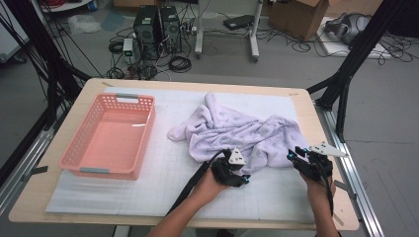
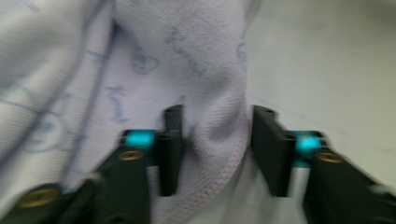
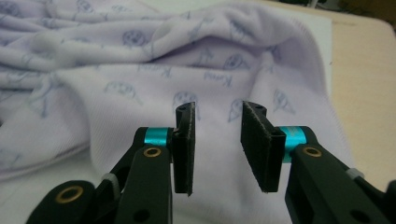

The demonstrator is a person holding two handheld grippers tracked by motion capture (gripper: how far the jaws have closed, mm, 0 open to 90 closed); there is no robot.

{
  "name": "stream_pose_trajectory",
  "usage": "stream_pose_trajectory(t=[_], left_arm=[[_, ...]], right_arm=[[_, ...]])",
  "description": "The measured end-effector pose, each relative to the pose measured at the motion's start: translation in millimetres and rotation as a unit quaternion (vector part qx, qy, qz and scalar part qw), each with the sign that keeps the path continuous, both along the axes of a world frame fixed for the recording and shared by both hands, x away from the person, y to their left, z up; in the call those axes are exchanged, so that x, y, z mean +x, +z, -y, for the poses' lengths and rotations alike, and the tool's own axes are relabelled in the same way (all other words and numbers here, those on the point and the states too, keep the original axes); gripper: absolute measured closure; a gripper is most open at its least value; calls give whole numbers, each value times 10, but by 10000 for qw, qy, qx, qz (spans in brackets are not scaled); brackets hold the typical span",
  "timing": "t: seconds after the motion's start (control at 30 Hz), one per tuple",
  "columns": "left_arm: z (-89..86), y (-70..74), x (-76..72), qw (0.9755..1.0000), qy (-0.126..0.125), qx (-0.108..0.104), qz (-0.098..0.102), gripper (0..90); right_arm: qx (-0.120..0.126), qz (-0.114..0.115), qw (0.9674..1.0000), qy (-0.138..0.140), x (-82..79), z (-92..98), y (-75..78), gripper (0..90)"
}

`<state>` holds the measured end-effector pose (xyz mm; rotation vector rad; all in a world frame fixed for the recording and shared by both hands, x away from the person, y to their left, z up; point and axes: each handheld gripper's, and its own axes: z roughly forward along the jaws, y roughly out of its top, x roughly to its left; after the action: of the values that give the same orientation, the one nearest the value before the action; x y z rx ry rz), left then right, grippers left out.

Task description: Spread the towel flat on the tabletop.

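A crumpled lavender towel [image 1: 242, 131] with a pale blue print lies on the white mat, right of centre. My left gripper [image 1: 240, 169] is at the towel's near edge. In the left gripper view its jaws [image 2: 217, 112] stand apart around a fold of the stitched hem [image 2: 219, 140]; the cloth leans on one pad and a thin gap shows at the other. My right gripper [image 1: 300, 154] is at the towel's near right corner. Its jaws [image 3: 218, 106] are open and hold nothing, with the towel [image 3: 140, 70] spread just beyond and beneath them.
A pink plastic basket [image 1: 148, 128] with nothing in it stands on the left of the mat [image 1: 163, 168]. The wooden table edge [image 1: 326, 148] runs close to the right gripper. Black frame posts, cables and computer towers stand on the floor behind.
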<state>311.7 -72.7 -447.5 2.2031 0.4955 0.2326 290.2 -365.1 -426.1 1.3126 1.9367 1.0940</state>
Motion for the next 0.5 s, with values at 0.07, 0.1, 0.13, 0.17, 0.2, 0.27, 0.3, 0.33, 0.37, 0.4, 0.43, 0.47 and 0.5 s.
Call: stream_pose_trajectory(t=[0.07, 0.1, 0.13, 0.17, 0.2, 0.27, 0.3, 0.33, 0.37, 0.4, 0.43, 0.47, 0.5], left_arm=[[-58, 25, 29, 10000, 12, 87, -25, 830], [-100, 31, 44, 9999, 17, 34, -160, 834], [-148, 39, 45, 9998, 5, 42, -186, 840], [-210, 47, 32, 9998, 3, 67, -167, 843], [-285, 53, 13, 9998, 36, -5, -182, 845], [-468, 63, -33, 9993, 174, -235, -230, 847], [-570, 67, -55, 9988, 222, -336, -275, 847], [-673, 71, -78, 9985, 260, -383, -282, 847], [-771, 70, -104, 9974, 301, -525, -378, 847], [-869, 73, -130, 9968, 309, -600, -428, 847], [-954, 76, -163, 9963, 346, -662, -416, 847], [-1037, 86, -197, 9962, 364, -678, -419, 847], [-1116, 99, -234, 9960, 371, -703, -419, 847]], right_arm=[[66, -36, 9999, 75, -57, 1, -43, 629], [87, -35, 9999, 109, -83, -2, -62, 629], [95, -43, 9998, 144, -108, -11, -76, 630], [114, -74, 9997, 200, -126, -20, -89, 634], [181, -159, 9994, 251, -143, -38, -97, 635], [216, -212, 9987, 420, -161, -77, -109, 645], [188, -200, 9984, 496, -171, -104, -111, 647], [167, -205, 9981, 551, -180, -132, -109, 647], [155, -213, 9978, 610, -185, -164, -106, 650], [112, -223, 9974, 669, -194, -195, -102, 651], [83, -255, 9970, 727, -206, -229, -99, 652], [101, -319, 9956, 870, -217, -261, -105, 655], [143, -495, 9931, 1055, -237, -302, -115, 653]])
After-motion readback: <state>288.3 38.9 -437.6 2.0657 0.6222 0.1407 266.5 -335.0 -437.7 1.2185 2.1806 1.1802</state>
